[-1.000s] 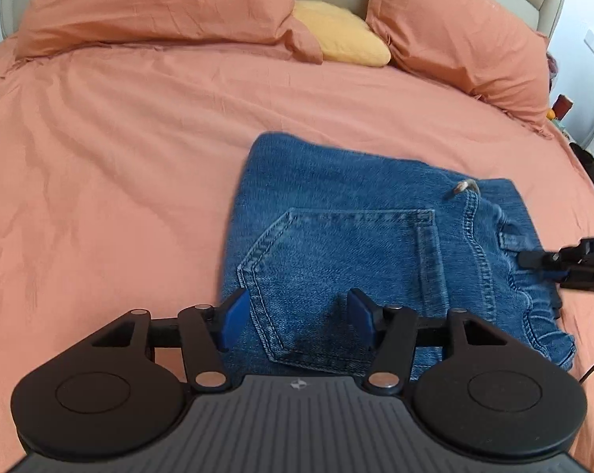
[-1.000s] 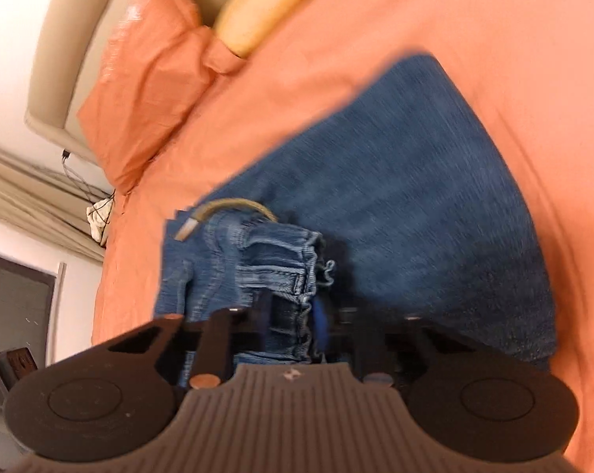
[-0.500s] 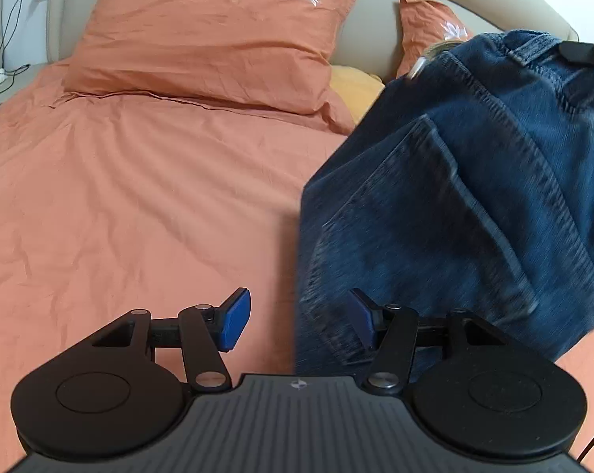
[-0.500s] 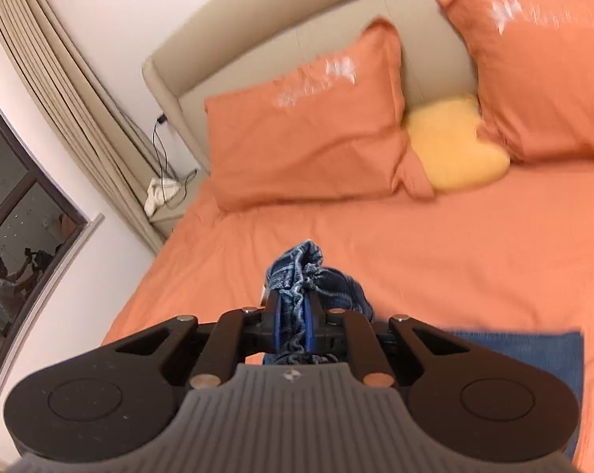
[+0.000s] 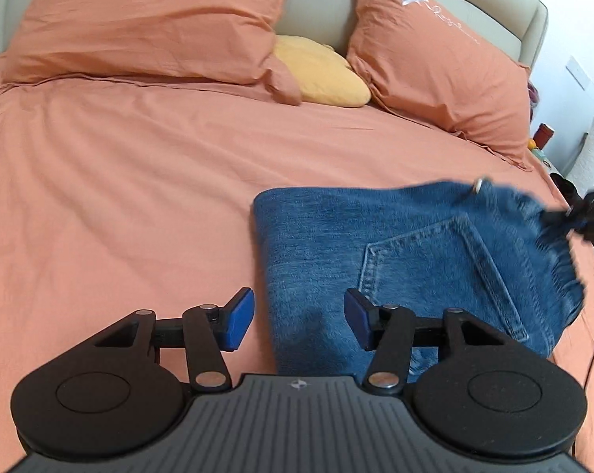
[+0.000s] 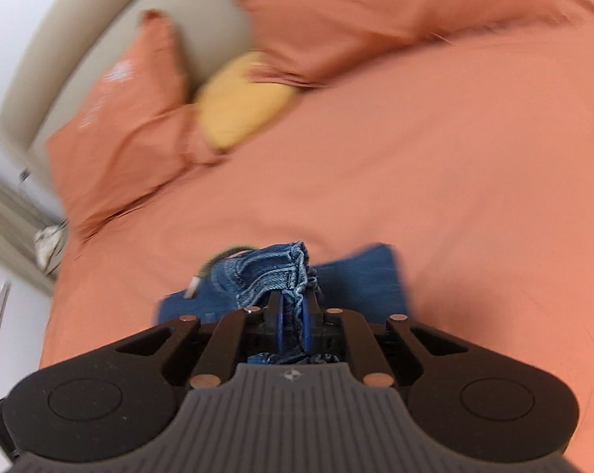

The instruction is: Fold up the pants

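Folded jeans (image 5: 395,260) lying on the orange bed (image 5: 119,197), pocket side up, long axis running left to right across the left wrist view, folded edge to the left and waistband to the right. Right gripper (image 6: 293,315) closed tight on the bunched waistband (image 6: 281,272), with that end apparently raised a little off the bed, though blur in both views makes the height hard to judge. Left gripper (image 5: 298,317) spread wide and holding nothing, hovering at the near-left corner of the jeans: left pad (image 5: 237,317) over bare sheet, right pad over denim, near edge of the fold running between them. Left gripper therefore the nearer one to the folded end, right gripper committed to the waistband end. Next move probably turning on that left-right axis: either carrying the waistband leftward over the fold, or settling it flat. Likely risk: layers sliding apart if the free end is dragged.
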